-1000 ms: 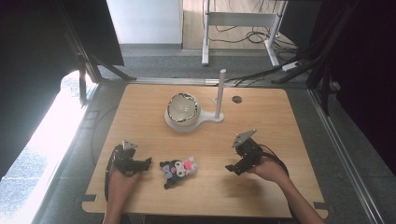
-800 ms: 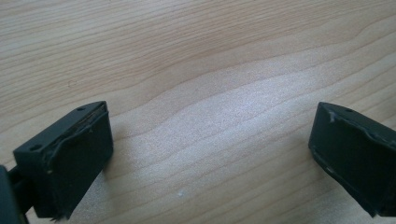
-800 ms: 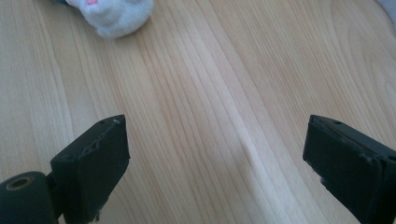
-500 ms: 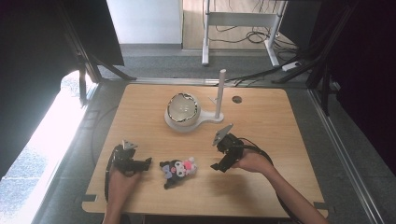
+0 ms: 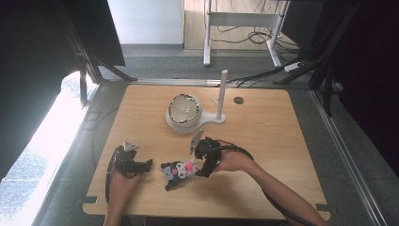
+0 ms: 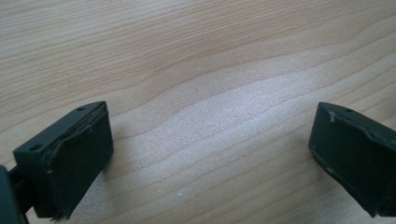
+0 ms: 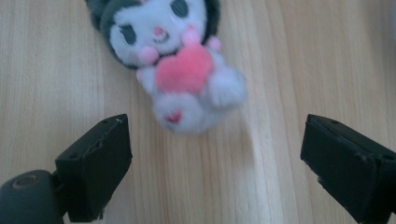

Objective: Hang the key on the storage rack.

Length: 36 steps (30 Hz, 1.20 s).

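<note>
Plush toy (image 7: 187, 70): fluffy, pink heart | table (image 6: 210, 56): grained wood

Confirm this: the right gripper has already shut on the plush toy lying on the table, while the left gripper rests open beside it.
Not shut. The right gripper view shows the right gripper open, its jaws wide apart just short of the plush toy, which lies untouched on the table. The left gripper is open, as stated.
</note>
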Tool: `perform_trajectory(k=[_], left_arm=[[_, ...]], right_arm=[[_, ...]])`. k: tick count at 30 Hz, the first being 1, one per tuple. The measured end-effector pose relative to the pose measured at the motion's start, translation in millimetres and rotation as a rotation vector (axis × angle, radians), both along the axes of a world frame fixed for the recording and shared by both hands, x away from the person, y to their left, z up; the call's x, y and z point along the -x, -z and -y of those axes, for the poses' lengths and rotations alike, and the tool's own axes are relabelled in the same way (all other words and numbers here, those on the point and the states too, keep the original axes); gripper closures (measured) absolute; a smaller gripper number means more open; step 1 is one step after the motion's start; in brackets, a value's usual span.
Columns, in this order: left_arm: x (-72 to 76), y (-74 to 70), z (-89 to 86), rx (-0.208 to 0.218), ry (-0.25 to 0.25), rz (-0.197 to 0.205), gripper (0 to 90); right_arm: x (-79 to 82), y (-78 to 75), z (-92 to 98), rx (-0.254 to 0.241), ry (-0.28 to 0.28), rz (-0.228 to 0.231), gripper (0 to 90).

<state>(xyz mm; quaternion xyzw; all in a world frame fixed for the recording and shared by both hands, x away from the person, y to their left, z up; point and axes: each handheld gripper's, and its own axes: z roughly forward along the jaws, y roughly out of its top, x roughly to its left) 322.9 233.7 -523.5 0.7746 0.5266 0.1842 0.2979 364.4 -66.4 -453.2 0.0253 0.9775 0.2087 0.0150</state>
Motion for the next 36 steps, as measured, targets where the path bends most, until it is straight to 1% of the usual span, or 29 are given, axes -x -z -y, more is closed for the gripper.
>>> perform_trajectory(k=[1,2,4,5,7,10,11,12,13,15,16,17,18,21,23,26,27,33,34,36], left_arm=[[0.0,0.0,0.0,0.000,0.000,0.000,0.0],[0.0,0.0,0.0,0.000,0.000,0.000,0.0],[0.0,0.0,0.0,0.001,0.000,0.000,0.0],[0.0,0.0,0.0,0.001,0.000,0.000,0.0],[0.0,0.0,0.0,0.000,0.000,0.000,0.0],[0.0,0.0,0.0,0.000,0.000,0.000,0.0],[0.0,0.0,0.0,0.000,0.000,0.000,0.0],[0.0,0.2,0.1,-0.001,-0.001,0.002,0.0],[0.1,0.2,0.1,-0.001,-0.001,0.002,0.0],[0.1,0.1,0.1,-0.001,0.000,0.001,0.0],[0.1,0.2,0.1,0.000,-0.001,0.003,0.0],[0.0,0.2,0.1,-0.001,-0.001,0.003,0.0],[0.1,0.1,0.0,-0.001,0.000,0.001,0.0],[0.1,0.1,0.0,-0.001,0.000,0.001,0.0],[0.0,0.1,0.0,-0.001,0.000,0.001,0.0],[0.0,0.1,0.0,-0.001,0.000,0.001,0.0],[0.0,0.1,0.0,-0.002,0.000,0.001,0.0],[0.0,-0.1,0.0,0.000,0.000,-0.001,0.0],[0.0,0.0,0.0,0.000,0.000,-0.001,0.0],[0.0,-0.1,0.0,0.000,0.000,-0.001,0.0]], right_arm=[[0.0,0.0,0.0,0.000,0.000,0.000,8.8],[0.5,1.0,-4.4,0.006,-0.015,-0.002,8.9],[2.1,5.4,-18.3,0.034,-0.053,-0.004,10.0],[2.1,5.4,-18.3,0.034,-0.053,-0.004,10.0],[1.8,8.7,-25.0,0.040,-0.073,-0.014,11.0],[1.5,15.0,-35.1,0.062,-0.089,-0.019,13.4],[2.1,19.8,-40.6,0.081,-0.100,-0.011,14.8],[2.1,19.8,-40.6,0.081,-0.100,-0.011,14.8],[2.3,21.8,-42.9,0.097,-0.110,-0.005,16.6],[4.4,25.1,-46.5,0.126,-0.123,-0.002,23.1],[6.9,28.2,-49.0,0.153,-0.144,0.024,29.7],[6.9,28.2,-49.0,0.153,-0.144,0.024,29.7],[8.3,29.7,-50.0,0.165,-0.146,0.019,36.4],[8.3,28.4,-49.5,0.159,-0.141,0.017,40.5],[8.2,24.5,-47.6,0.148,-0.125,-0.008,45.0],[5.6,16.2,-42.4,0.114,-0.105,-0.017,45.1],[5.6,16.2,-42.4,0.114,-0.105,-0.017,45.3],[1.1,4.0,-30.1,0.082,-0.064,-0.034,45.4],[0.9,2.2,-28.2,0.087,-0.056,-0.033,45.4],[-0.3,-1.0,-23.2,0.080,-0.044,-0.039,45.4]])
